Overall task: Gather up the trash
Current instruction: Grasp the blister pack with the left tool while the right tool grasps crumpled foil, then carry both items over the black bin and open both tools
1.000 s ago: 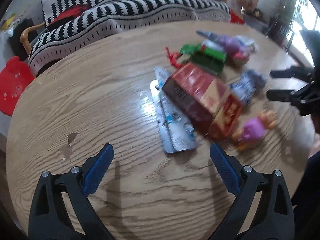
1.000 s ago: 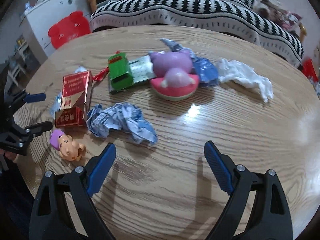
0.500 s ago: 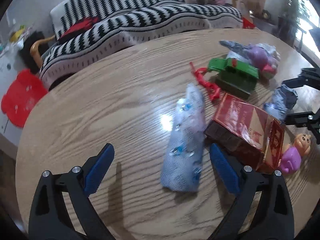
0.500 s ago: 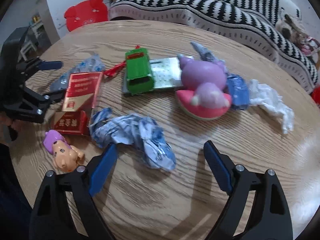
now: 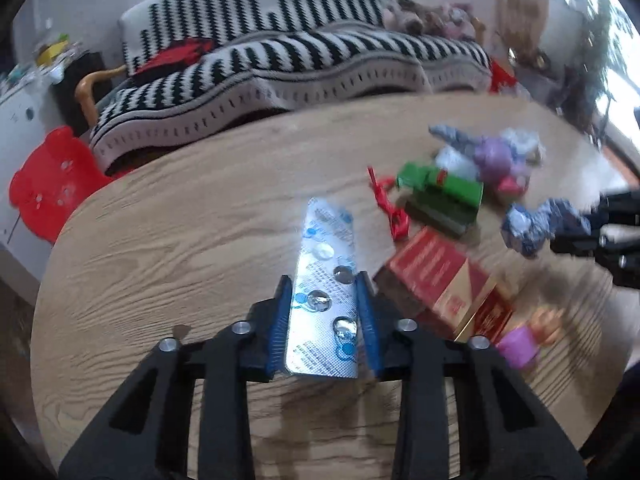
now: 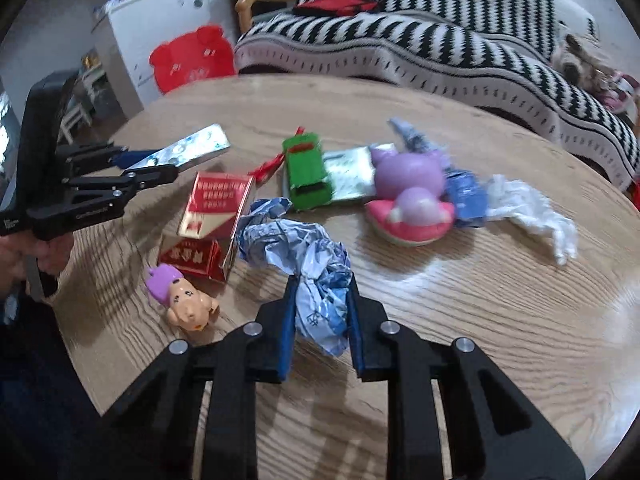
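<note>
Both grippers have just been closing, and each one now pinches a piece of trash; the left gripper (image 5: 325,322) presses its blue pads on the two long edges of a flat silver blister pack with emptied pill pockets (image 5: 326,280), and the right gripper (image 6: 320,322) squeezes a crumpled blue-and-white plastic wrapper (image 6: 316,280) between its pads. The long axis of the blister pack runs toward 12 o'clock, straight along the fingers, so most of it sticks out in front of the left gripper; in the right wrist view the pack seems lifted clear of the table. The wrapper trails from the right gripper toward 11 o'clock, and its far end lies just beside a red cardboard cigarette box (image 6: 212,220); I think a straight lift could drag the wrapper against that box. No bin is visible, so I cannot tell which way the trash must go.

The surface is a round light wooden table (image 6: 500,340); toys lie on it, a small pink pig figure (image 6: 180,300) at 10 o'clock from the right gripper and a green toy truck (image 6: 306,172) at 12 o'clock. Behind the table stands a sofa with a black-and-white striped cover (image 5: 280,60).
</note>
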Action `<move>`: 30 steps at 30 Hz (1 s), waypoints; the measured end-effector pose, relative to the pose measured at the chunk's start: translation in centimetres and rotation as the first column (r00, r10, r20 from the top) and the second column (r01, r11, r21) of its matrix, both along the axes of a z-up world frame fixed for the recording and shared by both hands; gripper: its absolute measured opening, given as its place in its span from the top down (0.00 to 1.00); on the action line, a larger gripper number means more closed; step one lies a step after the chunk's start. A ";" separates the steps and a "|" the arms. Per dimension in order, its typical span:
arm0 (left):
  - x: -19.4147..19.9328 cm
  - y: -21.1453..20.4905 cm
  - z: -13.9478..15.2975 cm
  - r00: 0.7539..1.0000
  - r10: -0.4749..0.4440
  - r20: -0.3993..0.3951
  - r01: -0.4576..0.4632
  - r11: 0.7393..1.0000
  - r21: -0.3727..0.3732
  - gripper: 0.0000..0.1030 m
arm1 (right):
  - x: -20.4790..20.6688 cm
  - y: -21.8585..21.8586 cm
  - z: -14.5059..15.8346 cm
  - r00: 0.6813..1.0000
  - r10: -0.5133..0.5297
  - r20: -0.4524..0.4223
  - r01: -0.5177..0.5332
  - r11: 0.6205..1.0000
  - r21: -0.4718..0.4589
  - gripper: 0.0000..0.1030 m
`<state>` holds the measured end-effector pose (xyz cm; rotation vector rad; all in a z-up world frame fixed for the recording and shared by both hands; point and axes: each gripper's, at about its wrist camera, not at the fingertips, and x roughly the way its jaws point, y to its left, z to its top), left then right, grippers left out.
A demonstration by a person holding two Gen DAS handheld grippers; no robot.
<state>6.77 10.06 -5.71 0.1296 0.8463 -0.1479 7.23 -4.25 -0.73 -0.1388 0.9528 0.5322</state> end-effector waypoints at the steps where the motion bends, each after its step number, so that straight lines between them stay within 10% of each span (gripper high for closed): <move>1: 0.0 0.0 0.7 1.000 0.026 0.004 -0.025 0.999 -0.023 0.74 | -0.1 -0.4 0.4 1.000 -0.011 0.004 0.011 1.000 0.011 0.78; 17: -1.6 -14.3 6.6 0.993 -0.107 0.045 0.111 0.990 -0.091 0.74 | -5.1 -12.9 4.0 0.960 -0.275 0.056 0.271 0.960 0.064 0.78; 30: -4.9 -37.6 5.0 0.889 -0.459 0.001 0.457 0.885 -0.090 0.74 | -13.9 -33.1 1.5 0.768 -0.641 -0.005 0.639 0.766 0.072 0.78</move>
